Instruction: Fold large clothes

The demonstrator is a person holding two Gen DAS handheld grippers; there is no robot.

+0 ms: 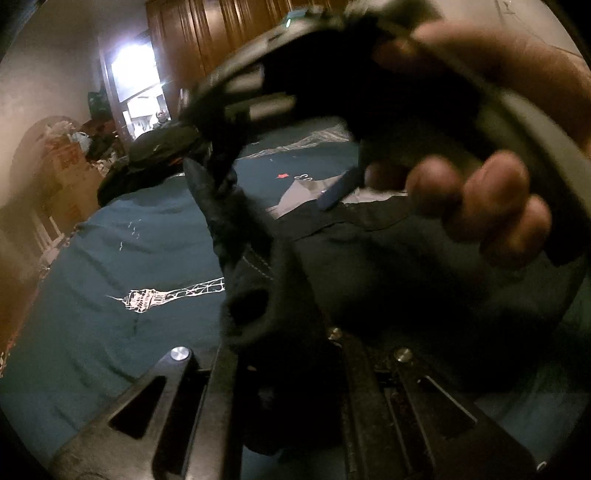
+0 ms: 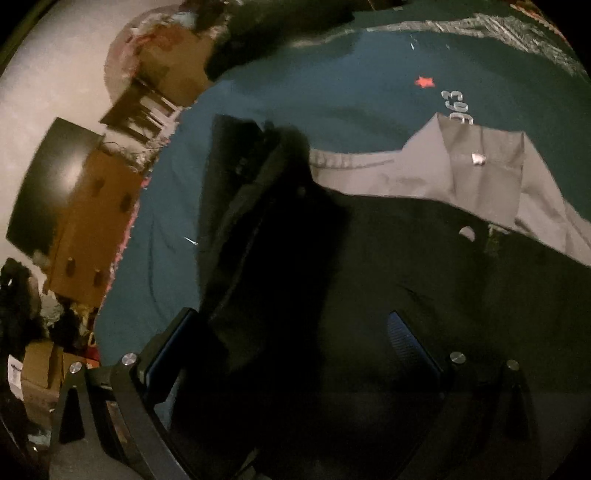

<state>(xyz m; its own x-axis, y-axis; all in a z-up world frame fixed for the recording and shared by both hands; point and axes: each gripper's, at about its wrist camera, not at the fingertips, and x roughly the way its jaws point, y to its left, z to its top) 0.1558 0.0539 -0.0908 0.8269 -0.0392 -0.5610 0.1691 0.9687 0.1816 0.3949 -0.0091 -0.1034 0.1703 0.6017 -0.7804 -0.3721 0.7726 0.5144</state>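
A large black garment point(image 2: 424, 266) with a grey lining point(image 2: 480, 173) lies on a teal bedspread point(image 2: 280, 92). My left gripper point(image 1: 284, 347) is shut on a bunched fold of the black garment point(image 1: 258, 302) and holds it up. My right gripper point(image 2: 295, 339) is open, its blue-padded fingers point(image 2: 410, 339) spread wide on either side of a raised ridge of the black cloth point(image 2: 273, 258). In the left wrist view the other gripper point(image 1: 332, 81) and the hand on it point(image 1: 480, 199) fill the upper right, blurred.
The teal bedspread point(image 1: 122, 266) carries a white tower print point(image 1: 166, 293) and a red star point(image 2: 424, 82). A dark pile of clothes point(image 1: 147, 162) lies at the bed's far end. Cardboard boxes point(image 2: 92, 236) and clutter stand beside the bed; wooden wardrobes point(image 1: 207, 33) stand behind.
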